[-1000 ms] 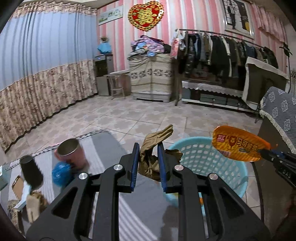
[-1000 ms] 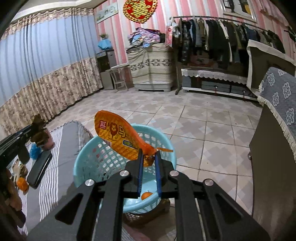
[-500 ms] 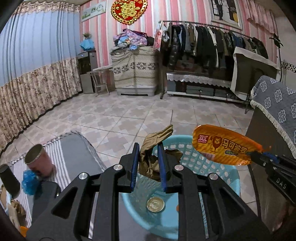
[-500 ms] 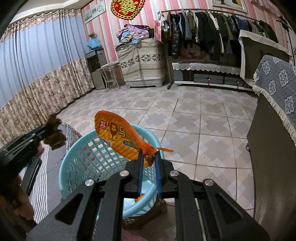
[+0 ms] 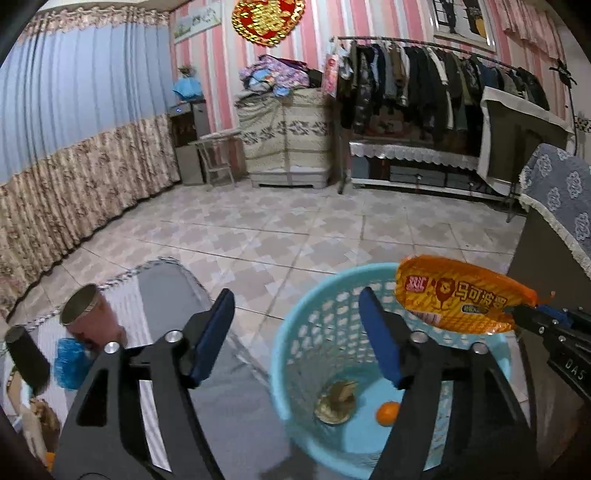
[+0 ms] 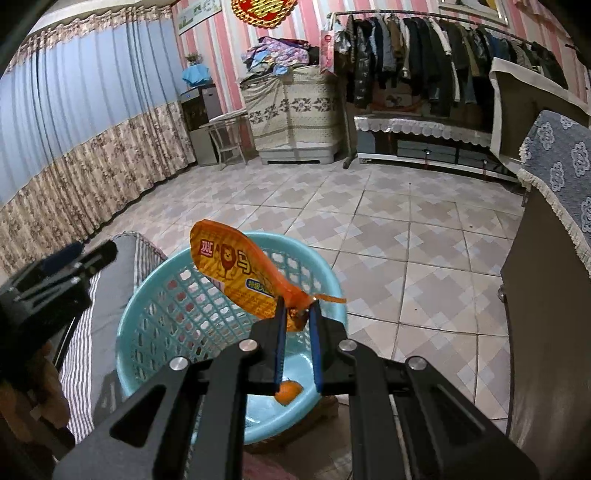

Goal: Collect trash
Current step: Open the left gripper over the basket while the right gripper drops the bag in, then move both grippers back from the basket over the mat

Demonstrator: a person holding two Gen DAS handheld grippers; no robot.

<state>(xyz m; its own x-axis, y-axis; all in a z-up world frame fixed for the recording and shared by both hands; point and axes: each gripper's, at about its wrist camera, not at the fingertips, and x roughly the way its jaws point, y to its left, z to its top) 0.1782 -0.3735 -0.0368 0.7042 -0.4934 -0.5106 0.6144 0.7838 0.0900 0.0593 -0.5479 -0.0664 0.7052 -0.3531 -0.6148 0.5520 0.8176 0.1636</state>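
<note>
My left tongs [image 5: 297, 334] hang over the blue basket [image 5: 295, 332] with their jaws opening and nothing between them, so whatever drops lands inside, where a crumpled brown scrap [image 5: 338, 397] and a small orange [image 5: 388, 413] already lie. My right tongs [image 6: 295, 314] are clamped on the twisted end of the orange snack wrapper [image 6: 236, 273], holding it above the basket's rim because I judge it goes in next.

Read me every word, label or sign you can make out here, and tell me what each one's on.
"马可波罗": orange snack wrapper.
"双汇": red badge on the same wrapper.
"DAS": right gripper body.
Small print on the wrapper's blue patch: too small to read.
Red heart wall ornament, gold character: too blurred to read.
</note>
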